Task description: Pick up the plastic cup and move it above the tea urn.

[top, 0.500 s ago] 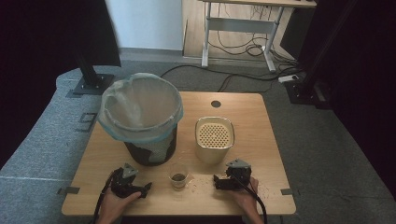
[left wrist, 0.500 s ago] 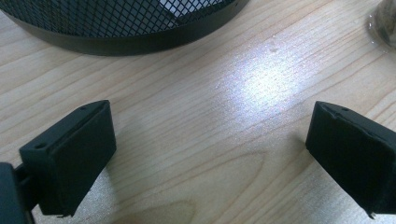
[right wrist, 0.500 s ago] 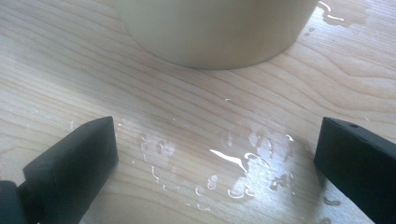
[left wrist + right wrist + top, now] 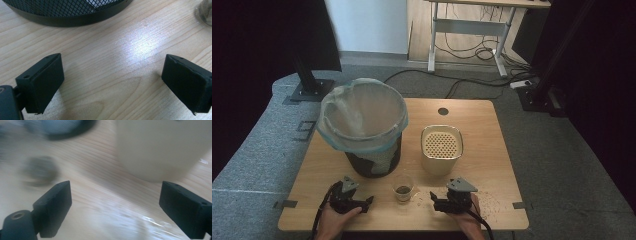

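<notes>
Pale wooden table [image 4: 492,130] on a grey floor, with desk legs and cables behind. The left tongs [image 4: 362,202] and right tongs [image 4: 437,199] lie low at the near edge, tips turned inward toward each other. Between them stands a small glass cup [image 4: 403,189] with something dark in its bottom. It is close to both tips but touches neither. Compared with half a second ago, both hands sit almost where they were. The right tongs have edged slightly toward the cup, and the smear across the right gripper view suggests that hand is swinging now. There the jaws of the right tongs [image 4: 115,197] stand wide apart and empty. The cup [image 4: 40,170] is a dark blur ahead and off to one side, and the cream perforated container [image 4: 160,150] is just beyond the tips. The left tongs [image 4: 112,72] are likewise spread and hold nothing. Bare wood lies between the jaws, the mesh bin [image 4: 67,12] is beyond them, and the cup's edge [image 4: 205,12] is off past one jaw. The lined bin [image 4: 362,125] is well beyond the left tongs. Crumbs [image 4: 487,200] lie on the side of the right tongs away from the cup. I judge the work has barely begun: the right hand seems to be lining up on the cup, and no grasp has been made yet.
</notes>
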Demonstrator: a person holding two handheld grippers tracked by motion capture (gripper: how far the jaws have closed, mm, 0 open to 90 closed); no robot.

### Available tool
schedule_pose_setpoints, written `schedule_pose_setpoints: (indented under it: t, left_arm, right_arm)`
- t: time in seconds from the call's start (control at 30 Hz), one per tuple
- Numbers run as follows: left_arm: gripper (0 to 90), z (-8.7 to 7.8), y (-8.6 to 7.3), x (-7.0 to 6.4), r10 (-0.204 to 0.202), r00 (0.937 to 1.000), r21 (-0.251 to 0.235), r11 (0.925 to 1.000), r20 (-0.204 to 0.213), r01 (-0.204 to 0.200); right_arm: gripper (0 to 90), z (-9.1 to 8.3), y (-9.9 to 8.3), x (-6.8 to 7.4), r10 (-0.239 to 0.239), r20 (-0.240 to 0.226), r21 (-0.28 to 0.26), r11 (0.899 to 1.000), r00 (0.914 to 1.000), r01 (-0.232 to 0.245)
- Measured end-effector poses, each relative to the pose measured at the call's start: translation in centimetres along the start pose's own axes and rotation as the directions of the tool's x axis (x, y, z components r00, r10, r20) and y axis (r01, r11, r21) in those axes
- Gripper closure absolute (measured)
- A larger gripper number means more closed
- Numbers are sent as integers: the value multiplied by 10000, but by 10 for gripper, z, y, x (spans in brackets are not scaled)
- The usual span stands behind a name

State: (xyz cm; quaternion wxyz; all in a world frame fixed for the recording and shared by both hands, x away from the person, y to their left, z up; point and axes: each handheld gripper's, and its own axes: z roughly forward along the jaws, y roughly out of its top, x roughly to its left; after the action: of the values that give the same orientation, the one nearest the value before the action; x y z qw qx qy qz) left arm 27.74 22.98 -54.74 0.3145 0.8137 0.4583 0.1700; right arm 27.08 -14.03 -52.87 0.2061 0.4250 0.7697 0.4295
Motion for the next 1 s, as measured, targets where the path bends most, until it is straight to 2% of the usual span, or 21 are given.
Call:
schedule_pose_setpoints:
  t: [0.07, 0.1, 0.13, 0.2, 0.27, 0.33, 0.47, 0.53, 0.57, 0.67, 0.73, 0.77, 0.9, 1.0]
  left_arm:
    - [42, 0, 0, 0, 0, 10000, -2, 10000, -8, 0]
    - [41, 0, 0, 0, 8, 10000, 1, 10000, -12, -8]
    - [40, 0, 0, 0, 8, 10000, 1, 10000, -12, -8]
    - [39, 0, 0, 0, 14, 10000, 8, 10000, -11, -14]
    - [39, 0, 0, 0, 16, 10000, 9, 10000, -11, -16]
    - [38, 0, 0, 0, 20, 10000, 12, 10000, -9, -20]
    - [38, 0, 0, 0, 30, 10000, 15, 10000, -1, -30]
    - [36, 0, 0, 0, 34, 10000, 15, 10000, 8, -34]
    - [36, 0, 0, 0, 32, 10000, 17, 10000, 9, -32]
    - [37, 0, 0, 0, 41, 10000, 20, 10000, 3, -41]
    - [38, 0, 0, 0, 43, 10000, 22, 10000, -9, -43]
    - [38, 0, 0, 0, 40, 10000, 22, 10000, -5, -40]
    - [38, 0, 0, 0, 38, 10000, 22, 10000, -4, -38]
    - [38, 0, 0, 0, 37, 10000, 16, 10000, 2, -37]
  right_arm:
    - [120, -1, 2, 11, -127, -436, -226, 9997, 9990, 117]
    - [127, 0, 3, 20, -217, -841, -398, 9990, 9962, 184]
    - [127, 0, 3, 20, -217, -841, -398, 9990, 9962, 184]
    - [128, 6, 5, 35, -461, -1449, -537, 9978, 9884, 387]
    - [128, 8, 6, 40, -543, -1597, -593, 9972, 9857, 454]
    - [131, 16, 8, 50, -677, -1952, -663, 9962, 9784, 557]
    - [138, 28, 13, 62, -465, -2359, -814, 9963, 9707, 279]
    - [138, 31, 14, 65, -559, -2376, -833, 9958, 9697, 370]
    - [142, 39, 19, 73, -800, -2285, -877, 9943, 9703, 613]
    - [160, 46, 22, 76, -836, -2281, -924, 9937, 9701, 639]
    - [228, 55, 25, 78, -941, -2172, -966, 9925, 9716, 746]
    - [298, 59, 26, 79, -1199, -2116, -1060, 9894, 9700, 992]
    - [344, 61, 27, 78, -1431, -2084, -1170, 9858, 9675, 1206]
    - [363, 54, 28, 74, -1582, -2012, -1253, 9829, 9667, 1348]
